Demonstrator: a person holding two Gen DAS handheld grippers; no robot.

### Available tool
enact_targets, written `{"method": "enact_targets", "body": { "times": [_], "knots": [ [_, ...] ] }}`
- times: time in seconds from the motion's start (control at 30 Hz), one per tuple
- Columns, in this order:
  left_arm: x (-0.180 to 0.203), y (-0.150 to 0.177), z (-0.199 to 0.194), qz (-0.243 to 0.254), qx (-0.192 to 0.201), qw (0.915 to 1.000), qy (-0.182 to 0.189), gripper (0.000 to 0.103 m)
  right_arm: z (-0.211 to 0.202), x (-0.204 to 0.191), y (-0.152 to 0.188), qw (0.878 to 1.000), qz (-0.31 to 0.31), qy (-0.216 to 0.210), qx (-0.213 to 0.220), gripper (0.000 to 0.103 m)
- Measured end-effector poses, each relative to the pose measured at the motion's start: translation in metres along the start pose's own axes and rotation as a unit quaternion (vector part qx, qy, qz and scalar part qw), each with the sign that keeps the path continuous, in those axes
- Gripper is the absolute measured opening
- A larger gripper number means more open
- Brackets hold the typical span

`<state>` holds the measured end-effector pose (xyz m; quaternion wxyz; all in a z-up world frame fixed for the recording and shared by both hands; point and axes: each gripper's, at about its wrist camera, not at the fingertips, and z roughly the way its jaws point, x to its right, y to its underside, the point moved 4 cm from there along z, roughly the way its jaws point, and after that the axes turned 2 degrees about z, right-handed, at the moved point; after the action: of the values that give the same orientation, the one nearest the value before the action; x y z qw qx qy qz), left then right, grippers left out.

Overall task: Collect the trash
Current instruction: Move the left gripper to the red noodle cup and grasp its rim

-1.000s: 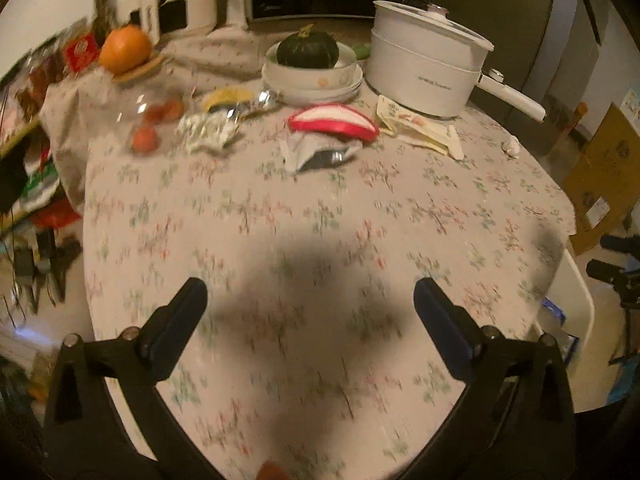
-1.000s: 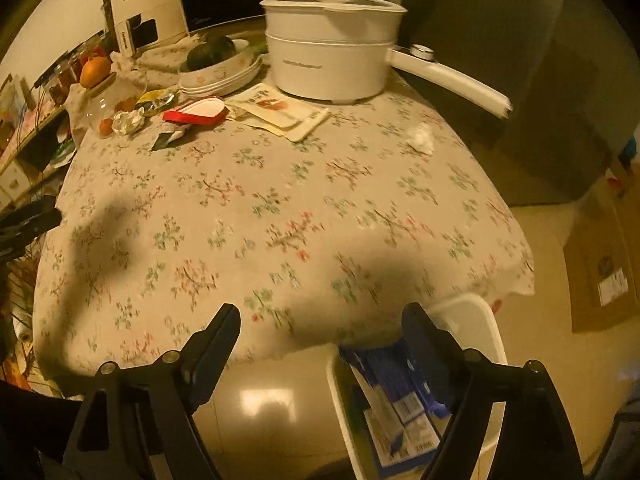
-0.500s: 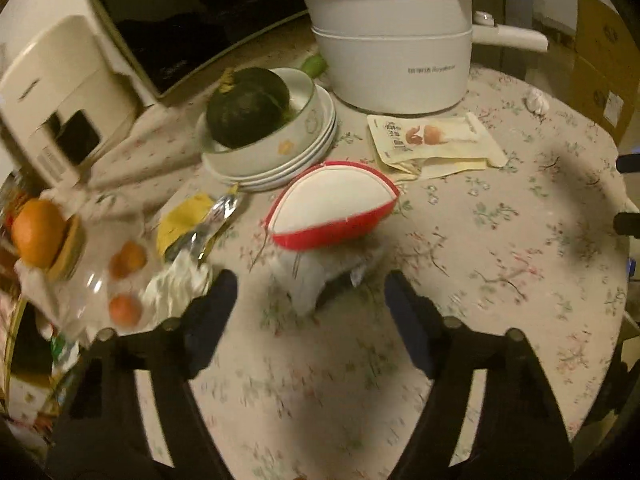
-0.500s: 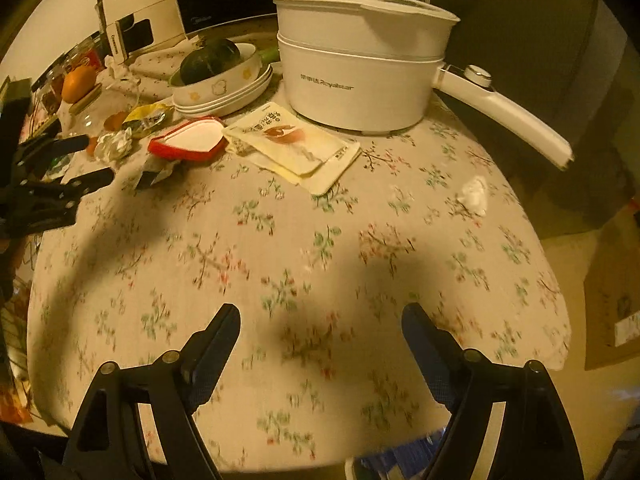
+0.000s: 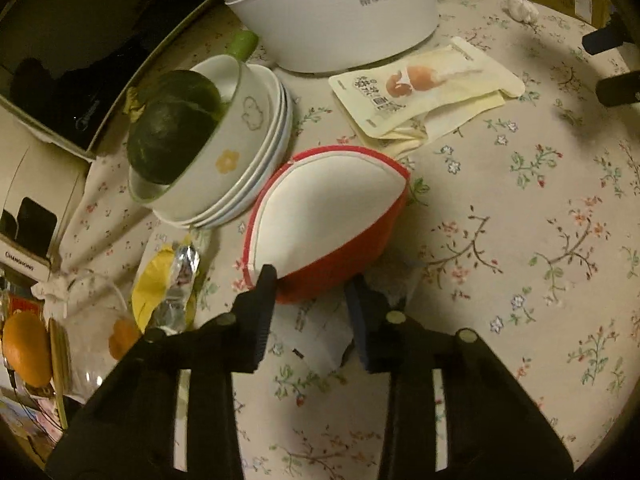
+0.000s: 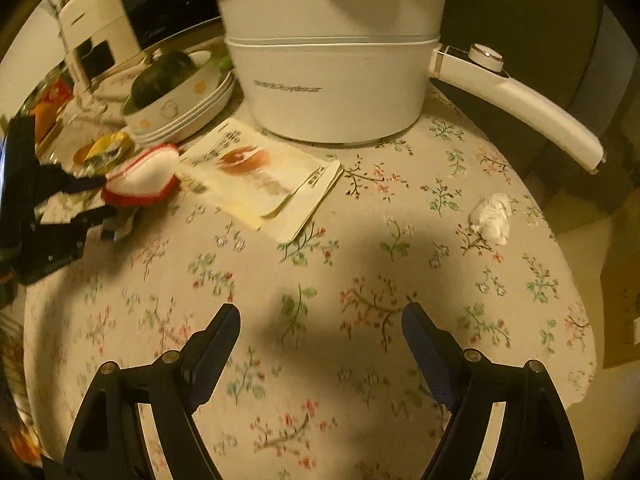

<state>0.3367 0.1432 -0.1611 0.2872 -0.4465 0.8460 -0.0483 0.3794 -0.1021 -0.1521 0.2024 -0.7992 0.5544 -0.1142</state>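
My left gripper (image 5: 312, 284) is part-closed around the near end of a red-and-white pouch (image 5: 332, 216), fingers either side; contact is unclear. A crumpled white wrapper (image 5: 320, 336) lies under it. The pouch also shows in the right wrist view (image 6: 140, 180). A yellow and foil wrapper (image 5: 168, 292) lies to the left. Flat snack packets (image 5: 424, 88) lie beyond, also in the right wrist view (image 6: 264, 176). A crumpled tissue (image 6: 492, 218) lies at the right. My right gripper (image 6: 320, 320) is open and empty above the floral tablecloth (image 6: 360, 280).
A white electric pot (image 6: 332, 68) with a long handle (image 6: 520, 108) stands at the back. Stacked bowls (image 5: 224, 168) hold a dark squash (image 5: 172, 136). An orange (image 5: 24, 348) and a glass jar (image 5: 92, 340) are at the left edge.
My left gripper moved forward and down to the red-and-white pouch and narrowed its jaws around it. My right gripper moved in over the table, away from the bin at the edge.
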Motion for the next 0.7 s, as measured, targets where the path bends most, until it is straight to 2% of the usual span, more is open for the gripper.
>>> {"method": "enact_targets", "body": {
  "times": [0.17, 0.33, 0.47, 0.6, 0.7],
  "knots": [
    [-0.003, -0.005, -0.008, -0.032, 0.018, 0.9992, 0.015, 0.021, 0.013, -0.006, -0.005, 1.0, 0.006, -0.009, 0.005, 0.084],
    [-0.011, 0.0, -0.028, -0.091, 0.043, 0.9941, 0.04, 0.01, 0.019, -0.024, -0.01, 0.999, -0.029, -0.002, 0.018, 0.084],
    [-0.018, 0.012, -0.045, -0.165, 0.065, 0.9814, 0.073, 0.009, 0.018, -0.046, -0.022, 0.996, -0.074, 0.008, 0.048, 0.084],
    [-0.025, 0.03, -0.064, -0.242, 0.084, 0.9616, 0.099, 0.009, 0.021, -0.078, -0.033, 0.988, -0.136, 0.011, 0.074, 0.084],
    [-0.025, 0.042, -0.078, -0.264, 0.098, 0.9542, 0.102, 0.009, 0.03, -0.102, -0.042, 0.983, -0.166, -0.003, 0.074, 0.084]
  ]
}}
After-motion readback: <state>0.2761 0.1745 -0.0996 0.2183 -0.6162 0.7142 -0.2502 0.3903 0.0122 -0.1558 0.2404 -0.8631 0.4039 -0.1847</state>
